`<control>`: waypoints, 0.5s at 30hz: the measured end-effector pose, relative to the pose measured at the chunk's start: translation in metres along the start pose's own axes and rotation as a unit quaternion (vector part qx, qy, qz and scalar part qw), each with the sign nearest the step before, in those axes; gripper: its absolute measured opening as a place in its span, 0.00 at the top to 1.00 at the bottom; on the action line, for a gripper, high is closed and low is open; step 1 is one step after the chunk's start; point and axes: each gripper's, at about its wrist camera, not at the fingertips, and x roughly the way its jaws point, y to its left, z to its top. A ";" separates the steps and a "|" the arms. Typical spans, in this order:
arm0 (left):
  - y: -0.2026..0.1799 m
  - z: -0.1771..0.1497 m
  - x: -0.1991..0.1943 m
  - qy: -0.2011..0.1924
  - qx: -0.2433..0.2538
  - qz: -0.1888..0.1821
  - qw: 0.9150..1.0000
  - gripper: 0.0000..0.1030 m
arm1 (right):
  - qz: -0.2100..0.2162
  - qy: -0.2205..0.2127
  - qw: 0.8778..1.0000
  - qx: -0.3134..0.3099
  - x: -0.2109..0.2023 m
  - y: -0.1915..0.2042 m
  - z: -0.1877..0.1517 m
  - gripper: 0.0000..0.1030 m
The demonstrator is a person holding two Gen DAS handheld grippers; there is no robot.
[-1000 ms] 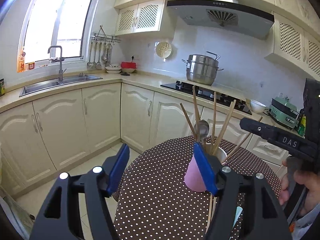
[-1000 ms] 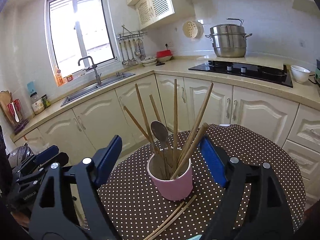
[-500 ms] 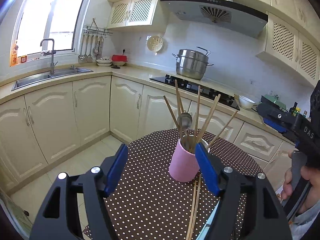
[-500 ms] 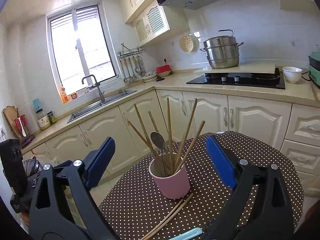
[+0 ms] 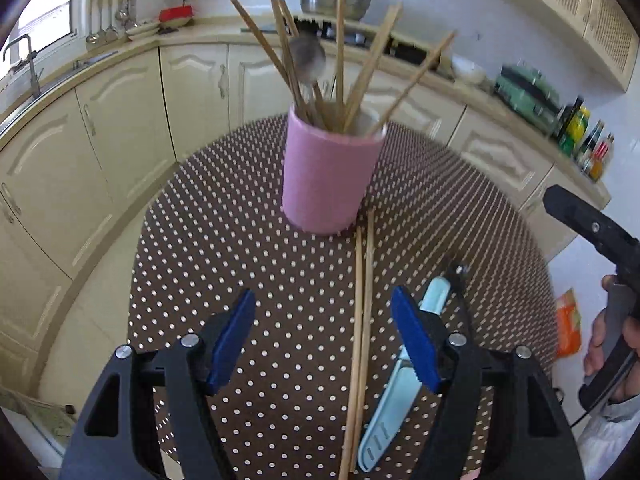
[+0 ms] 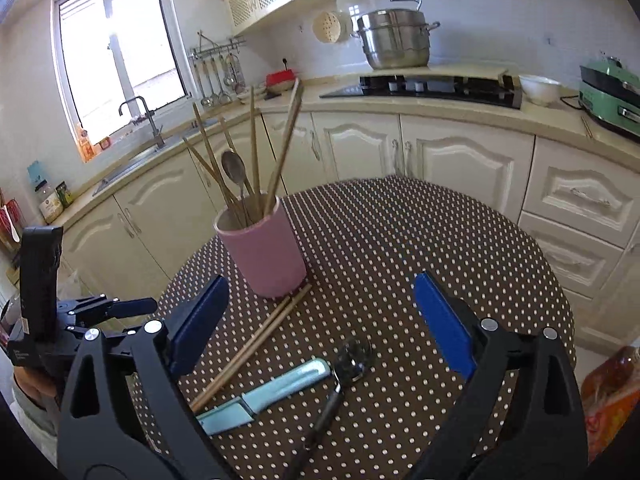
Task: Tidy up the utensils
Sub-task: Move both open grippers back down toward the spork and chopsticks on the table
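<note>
While both tongs [image 5: 323,344] [image 6: 320,320] gape empty, only the right view shows the spoon [image 6: 352,358].

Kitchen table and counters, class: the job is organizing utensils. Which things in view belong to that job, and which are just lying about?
Belong to the job:
pink holder with chopsticks and a spoon in it
loose chopstick pair
light blue knife
dark ladle

Just lying about:
steel pot
white bowl
green appliance
orange packet
</note>
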 end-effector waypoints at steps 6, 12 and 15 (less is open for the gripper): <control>-0.005 -0.014 0.034 0.036 0.025 0.024 0.999 0.33 | -0.024 0.063 0.998 0.000 0.025 -0.014 -0.040 0.11; -0.008 -0.021 0.054 0.055 0.044 0.049 0.996 0.33 | -0.027 0.100 0.995 0.005 0.044 -0.019 -0.065 0.11; -0.014 -0.020 0.058 0.053 0.056 0.045 0.996 0.33 | -0.024 0.104 0.994 0.008 0.047 -0.022 -0.068 0.11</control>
